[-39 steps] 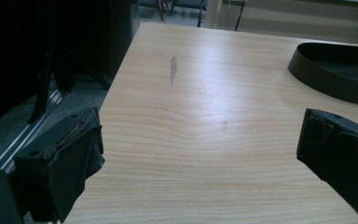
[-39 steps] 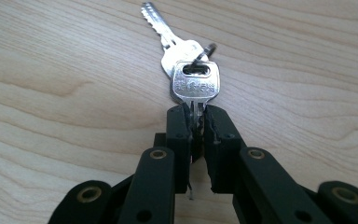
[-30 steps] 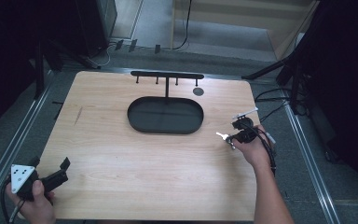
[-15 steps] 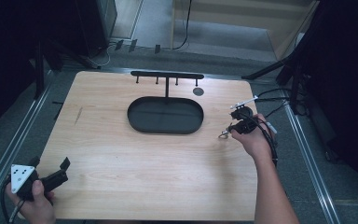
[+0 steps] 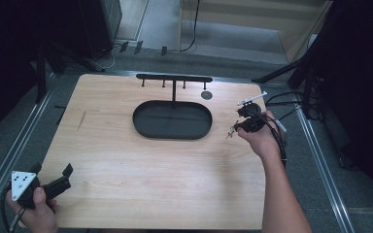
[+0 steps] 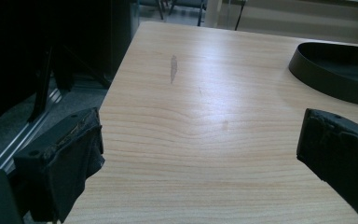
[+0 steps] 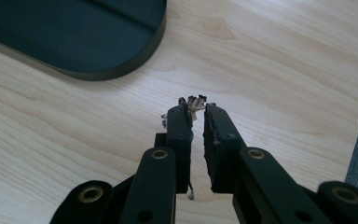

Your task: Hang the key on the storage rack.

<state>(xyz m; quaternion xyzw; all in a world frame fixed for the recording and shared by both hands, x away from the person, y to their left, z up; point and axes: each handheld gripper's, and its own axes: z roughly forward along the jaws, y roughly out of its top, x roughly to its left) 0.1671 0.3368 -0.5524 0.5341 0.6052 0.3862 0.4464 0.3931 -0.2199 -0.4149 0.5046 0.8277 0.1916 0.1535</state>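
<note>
My right gripper (image 5: 234,130) hovers over the table's right side, just right of the black oval tray (image 5: 172,120). Its jaws are shut on a small silvery metal piece (image 7: 193,102), which pokes out past the tips in the right gripper view; what kind of piece it is I cannot tell. A thin bit of it hangs lower between the jaws. A black T-shaped bar (image 5: 174,77) with short pegs rises behind the tray. My left gripper (image 5: 53,172) rests at the table's near left corner, jaws wide open with nothing between them (image 6: 200,135).
A small dark round disc (image 5: 206,94) lies on the wooden table (image 5: 126,160) right of the bar. Cables (image 5: 281,104) trail off the right edge. Metal rails (image 5: 14,145) run along both sides. A grey scuff (image 6: 173,70) marks the left part of the board.
My right hand has lifted and drifted toward the far side of the table, still carrying the small metal piece. The left hand has stayed where it was.
</note>
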